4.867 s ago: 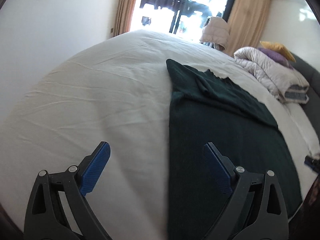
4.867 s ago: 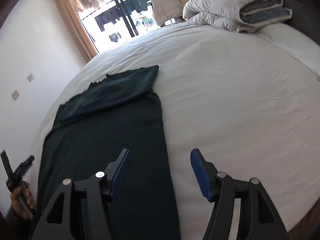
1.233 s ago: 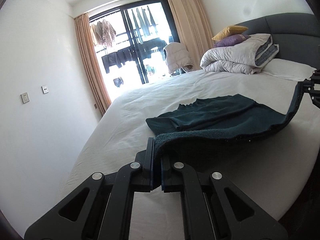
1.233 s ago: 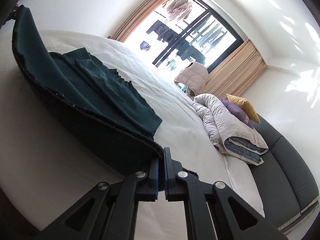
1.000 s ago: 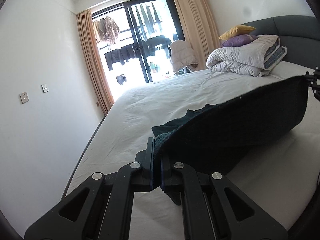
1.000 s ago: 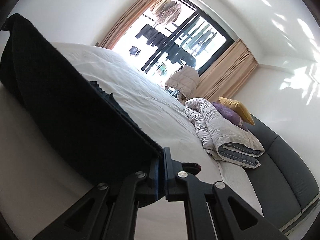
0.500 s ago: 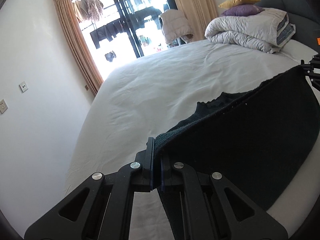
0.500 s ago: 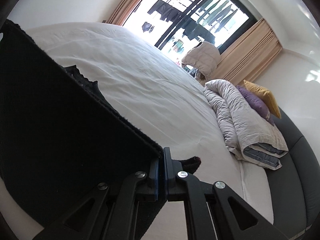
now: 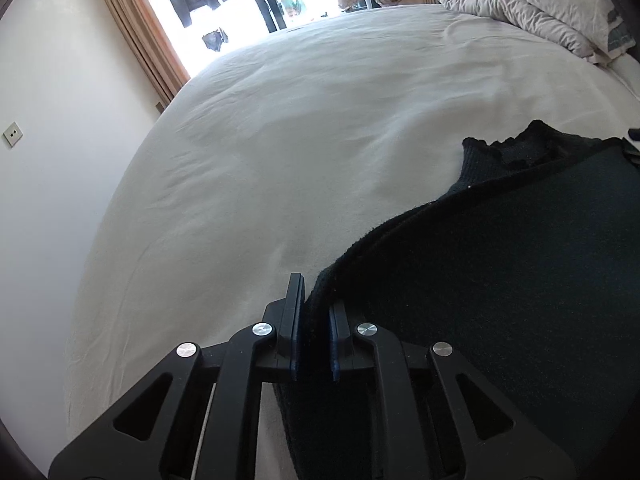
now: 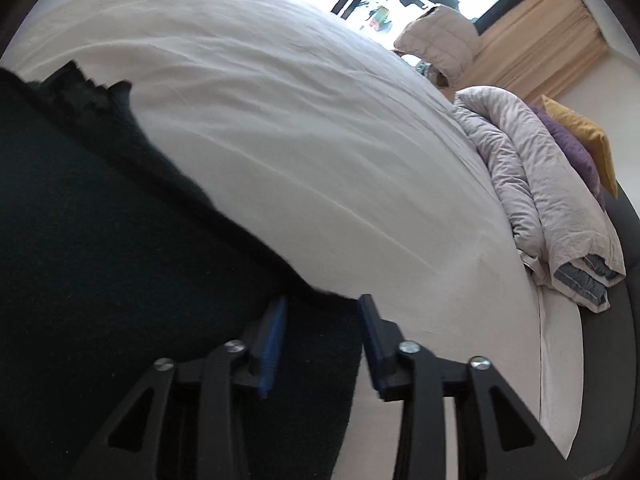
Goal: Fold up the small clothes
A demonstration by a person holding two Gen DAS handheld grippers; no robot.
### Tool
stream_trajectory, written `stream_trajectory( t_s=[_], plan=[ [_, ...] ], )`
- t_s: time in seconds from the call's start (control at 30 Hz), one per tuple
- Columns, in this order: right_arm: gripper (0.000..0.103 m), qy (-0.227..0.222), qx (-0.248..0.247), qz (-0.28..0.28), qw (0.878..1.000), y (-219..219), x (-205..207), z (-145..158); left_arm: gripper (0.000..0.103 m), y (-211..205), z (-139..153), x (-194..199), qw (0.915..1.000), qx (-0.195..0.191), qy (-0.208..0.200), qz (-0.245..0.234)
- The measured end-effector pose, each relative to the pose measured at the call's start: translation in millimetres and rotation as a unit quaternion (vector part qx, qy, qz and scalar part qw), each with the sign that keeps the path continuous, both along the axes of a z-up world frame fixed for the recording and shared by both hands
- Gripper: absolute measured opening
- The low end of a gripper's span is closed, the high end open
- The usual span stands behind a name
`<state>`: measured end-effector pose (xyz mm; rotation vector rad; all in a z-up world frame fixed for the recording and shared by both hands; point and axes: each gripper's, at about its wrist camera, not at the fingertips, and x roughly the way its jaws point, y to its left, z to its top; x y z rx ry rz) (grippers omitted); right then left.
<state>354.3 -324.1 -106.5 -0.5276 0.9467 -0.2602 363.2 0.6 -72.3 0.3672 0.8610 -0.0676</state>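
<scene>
A dark green knit garment (image 9: 500, 280) lies on the white bed (image 9: 320, 120), folded over on itself. Its frilled edge (image 9: 516, 148) peeks out beyond the top layer. My left gripper (image 9: 316, 296) sits low over the fold's left corner. Its jaws are opening, a narrow gap apart, with the cloth's corner still between the pads. In the right wrist view the garment (image 10: 100, 220) fills the left side. My right gripper (image 10: 323, 300) is over the right corner. Those jaws are opening too, clearly apart, and the cloth lies loose between the blue pads (image 10: 272, 336).
A folded grey duvet (image 10: 540, 200) with purple and yellow pillows (image 10: 576, 128) lies at the head of the bed, against a dark headboard (image 10: 600, 360). Beyond the far side of the bed are a window with curtains (image 9: 132, 28) and a pale jacket (image 10: 436, 40).
Both grippers carried the raised hem forward and down onto the garment's far part. Their jaws, shut on the cloth half a second ago, have parted, the right far wider.
</scene>
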Motion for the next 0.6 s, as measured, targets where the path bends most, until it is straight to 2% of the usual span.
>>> stream_trajectory(
  t_s=[0.03,0.07,0.13,0.17,0.2,0.27,0.33,0.43,0.47,0.6],
  plan=[
    [0.072,-0.016,0.016,-0.011,1.000,-7,-7,6,0.014,1,1,-2,1.0000,-0.002,-0.005,-0.005],
    [0.078,-0.029,0.026,-0.025,0.999,-14,-13,10,0.020,4,3,-4,0.9999,-0.008,-0.008,-0.010],
    [0.078,-0.047,0.053,-0.050,0.996,-31,-27,22,0.051,16,10,-7,0.9998,-0.012,-0.014,0.003],
    [0.078,-0.060,0.069,-0.062,0.994,-38,-37,29,0.082,27,15,-11,0.9993,-0.015,-0.028,0.021],
    [0.078,-0.072,0.084,-0.077,0.991,-47,-47,36,0.095,36,22,-17,0.9983,-0.018,-0.044,0.035],
    [0.078,-0.089,0.117,-0.104,0.984,-62,-65,47,0.095,58,31,-24,0.9969,-0.015,-0.051,0.058],
    [0.078,-0.111,0.169,-0.124,0.971,-76,-86,60,0.095,79,38,-33,0.9945,-0.020,-0.052,0.089],
    [0.078,-0.133,0.264,-0.121,0.948,-80,-114,67,0.095,97,50,-63,0.9917,-0.069,-0.061,0.090],
    [0.078,-0.131,0.282,-0.113,0.944,-74,-122,66,0.095,97,53,-76,0.9912,-0.075,-0.065,0.087],
    [0.077,-0.124,0.294,-0.063,0.946,-36,-149,54,0.095,78,48,-129,0.9901,-0.102,-0.067,0.069]
  ],
)
